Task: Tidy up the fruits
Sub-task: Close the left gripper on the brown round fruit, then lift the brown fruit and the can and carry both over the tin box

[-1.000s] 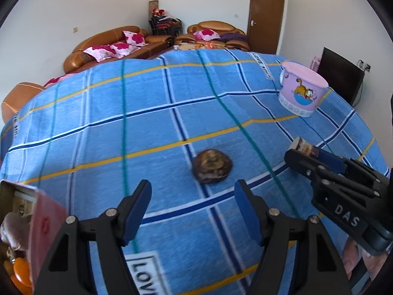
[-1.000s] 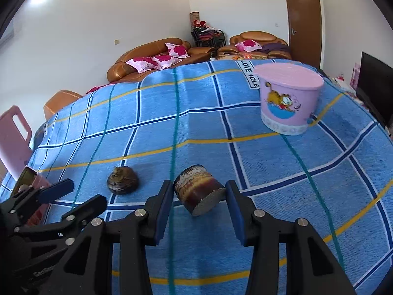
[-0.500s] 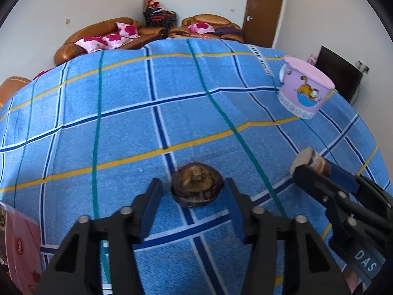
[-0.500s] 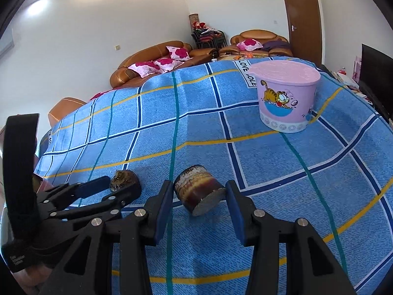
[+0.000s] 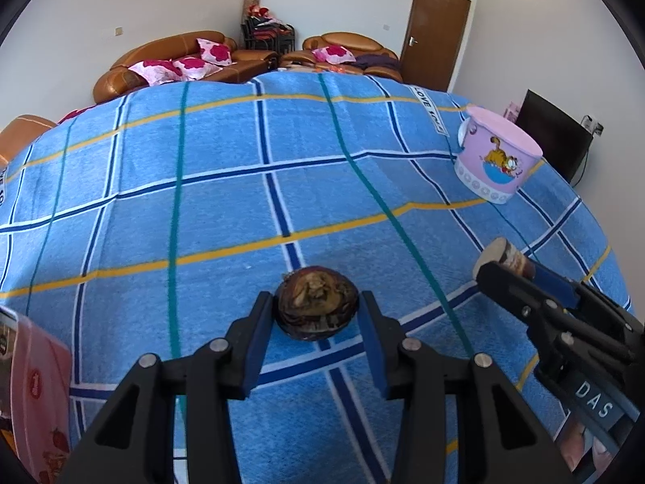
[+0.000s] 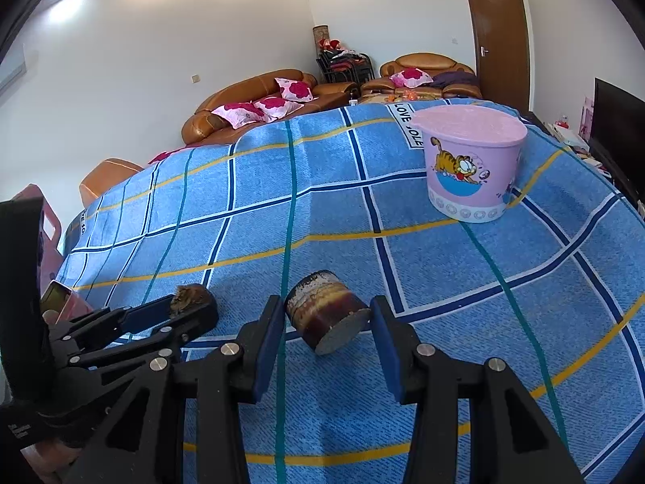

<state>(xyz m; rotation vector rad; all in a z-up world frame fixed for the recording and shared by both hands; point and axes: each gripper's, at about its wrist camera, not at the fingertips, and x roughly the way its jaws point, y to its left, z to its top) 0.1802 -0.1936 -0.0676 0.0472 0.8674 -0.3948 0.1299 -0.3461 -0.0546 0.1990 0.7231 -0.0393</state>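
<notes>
Clearly legible, we read "DAS" in white on the black body of the right tool at the lower right of the left wrist view, and "LOVE" on a white tag sewn into the blue checked cloth covering the tabletop; in the right wrist view the same tag reads "LOVE" with a further word partly hidden. A pink bucket with a cartoon orange cat stands lid-on at the upper right of the cloth. A pink printed carton sits at the lower left edge of the left view; its print is too blurred for us to read.

Our left tool is clenched on a dark brown round fruit, low in the centre of its frame: the left blue pad touches the fruit's side, the right pad sits against or just beside the other side. Compared with a second ago, when the fruit lay ahead of widely spread fingers, we see the jaws have just been closing around it, and the fruit now lies between them.

Our right tool grasps a brown cylindrical piece with a pale cut end, tilted towards the camera, low in the centre of its view. That grip looks the same as in the earlier frames. The left tool has come forward into the lower left of that view, its tips now at the round fruit.
</notes>
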